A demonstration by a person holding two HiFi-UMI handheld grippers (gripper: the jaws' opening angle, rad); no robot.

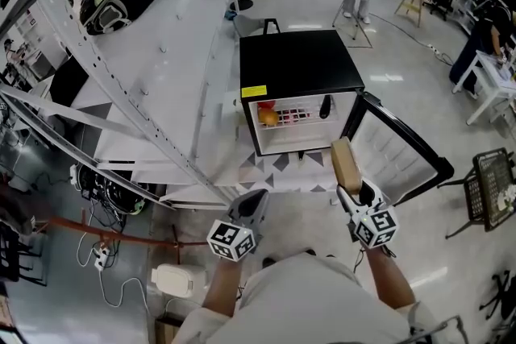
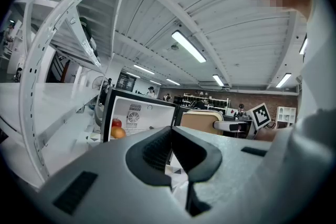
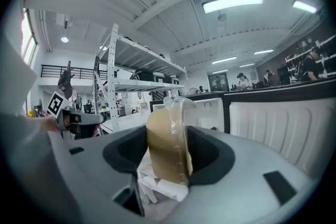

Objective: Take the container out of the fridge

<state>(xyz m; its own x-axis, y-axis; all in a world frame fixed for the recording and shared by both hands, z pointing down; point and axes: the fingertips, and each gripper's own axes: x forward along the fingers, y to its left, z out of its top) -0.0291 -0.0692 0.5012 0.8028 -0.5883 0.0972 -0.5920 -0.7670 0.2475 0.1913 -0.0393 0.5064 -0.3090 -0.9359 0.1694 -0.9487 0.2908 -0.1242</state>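
The right gripper (image 1: 348, 191) squeezes a tan, clear-lidded plastic container (image 3: 167, 144) — outside the open black fridge (image 1: 298, 60). The left gripper (image 2: 171, 149) is pinched closed — empty.

The container (image 3: 167, 147) is smooth tan plastic; the fridge (image 1: 298, 60) is smooth black outside; the floor (image 1: 419, 105) is glossy.

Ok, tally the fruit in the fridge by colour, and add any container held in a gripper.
Red fruit: 1
Orange fruit: 1
Container, held: 1
Total: 3
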